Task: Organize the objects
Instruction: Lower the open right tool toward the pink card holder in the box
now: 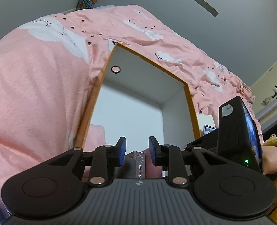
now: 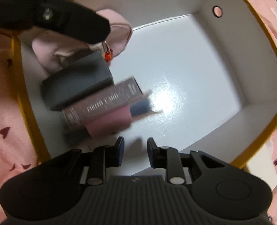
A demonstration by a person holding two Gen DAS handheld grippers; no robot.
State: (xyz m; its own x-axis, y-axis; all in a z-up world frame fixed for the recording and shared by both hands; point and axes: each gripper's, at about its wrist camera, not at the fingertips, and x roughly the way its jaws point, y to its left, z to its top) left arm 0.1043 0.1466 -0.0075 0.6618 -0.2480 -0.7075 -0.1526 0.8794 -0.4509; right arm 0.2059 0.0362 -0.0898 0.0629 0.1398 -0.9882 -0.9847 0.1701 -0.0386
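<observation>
Since the dark box [image 2: 76,80], glittery card box [image 2: 102,103] and pink pouch [image 2: 78,41] already sit in the white storage box [image 2: 254,43], packing looks partly done. My right gripper [image 2: 135,151] and left gripper [image 1: 137,151] hang narrowly parted, empty. What remains outside, I can't tell.
</observation>
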